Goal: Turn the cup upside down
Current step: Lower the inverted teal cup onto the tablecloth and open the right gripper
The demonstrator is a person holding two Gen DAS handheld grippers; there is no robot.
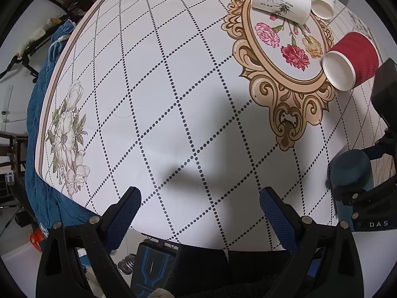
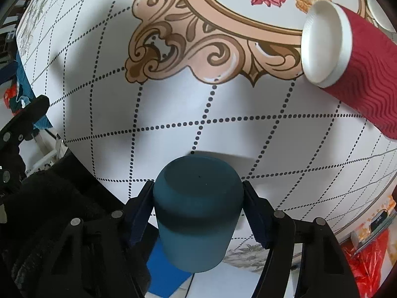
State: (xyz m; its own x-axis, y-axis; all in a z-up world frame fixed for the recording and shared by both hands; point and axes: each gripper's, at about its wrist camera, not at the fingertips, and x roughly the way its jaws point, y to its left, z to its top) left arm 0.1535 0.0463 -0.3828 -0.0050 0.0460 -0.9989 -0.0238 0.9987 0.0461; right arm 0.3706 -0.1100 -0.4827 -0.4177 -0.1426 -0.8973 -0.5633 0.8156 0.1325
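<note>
Right wrist view is showing your right gripper (image 2: pixel 198 198) clamping the teal cup (image 2: pixel 196 213) by its sides, base facing forward, held at the near edge of the table (image 2: pixel 248 136). The red ribbed cup (image 2: pixel 367 79) is lying on its side toward the far right, its white base turned toward you. In the left wrist view your left gripper (image 1: pixel 199 208) is hanging with jaws spread wide, holding nothing, over the near edge. A white printed cup (image 1: pixel 280 1) is lying toward the far edge.
</note>
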